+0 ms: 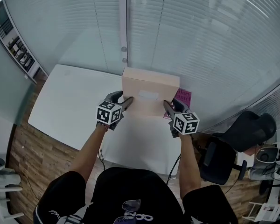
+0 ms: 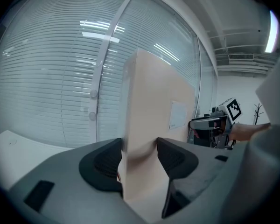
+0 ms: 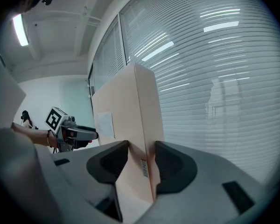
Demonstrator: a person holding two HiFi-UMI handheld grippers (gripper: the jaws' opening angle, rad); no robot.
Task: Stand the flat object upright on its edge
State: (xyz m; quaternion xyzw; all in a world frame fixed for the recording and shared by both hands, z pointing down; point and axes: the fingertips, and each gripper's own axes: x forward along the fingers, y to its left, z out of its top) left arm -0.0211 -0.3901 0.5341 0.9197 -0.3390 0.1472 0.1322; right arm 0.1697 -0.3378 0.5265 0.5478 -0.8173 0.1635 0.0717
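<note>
A flat pale cardboard box (image 1: pixel 149 94) with a white label stands upright on its long edge over the white table (image 1: pixel 70 101). My left gripper (image 1: pixel 125 102) is shut on the box's left end, and my right gripper (image 1: pixel 169 107) is shut on its right end. In the left gripper view the box (image 2: pixel 154 106) rises between the dark pads (image 2: pixel 107 164), with the jaws pressed on both faces. The right gripper view shows the box (image 3: pixel 130 120) pinched the same way between its pads (image 3: pixel 175 164). Whether the bottom edge touches the table is hidden.
A pink printed item (image 1: pixel 183 97) lies on the table right behind the box's right end. Glass walls with blinds (image 1: pixel 200 41) close the far side. A black office chair (image 1: pixel 242 134) stands to the right of the table, and shelving (image 1: pixel 14 45) is at the far left.
</note>
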